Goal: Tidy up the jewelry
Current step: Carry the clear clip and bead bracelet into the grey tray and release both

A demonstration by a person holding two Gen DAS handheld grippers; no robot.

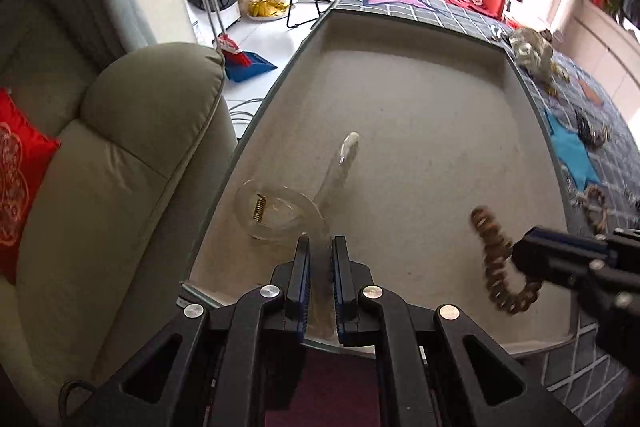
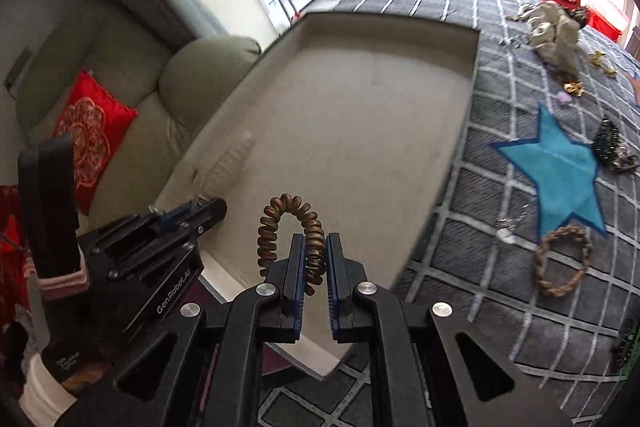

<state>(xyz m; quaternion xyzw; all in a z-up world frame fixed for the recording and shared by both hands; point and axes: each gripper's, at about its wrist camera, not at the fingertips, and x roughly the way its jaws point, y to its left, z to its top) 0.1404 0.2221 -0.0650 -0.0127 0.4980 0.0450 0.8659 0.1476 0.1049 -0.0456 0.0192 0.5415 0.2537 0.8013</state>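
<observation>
Coiled bracelet above beige tray

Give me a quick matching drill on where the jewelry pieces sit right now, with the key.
Things:
1. coil bracelet
2. braided bracelet
3. clear ring
4. gold spring

Places:
A. on the quilt below the blue star
B. inside the clear ring
C. in the right claw's grip, above the tray
D. on the tray, just ahead of the left claw

Pairs: 1-C, 2-A, 3-D, 4-B

The right claw holds the coil over the tray; the left claw holds nothing I can make out.
</observation>
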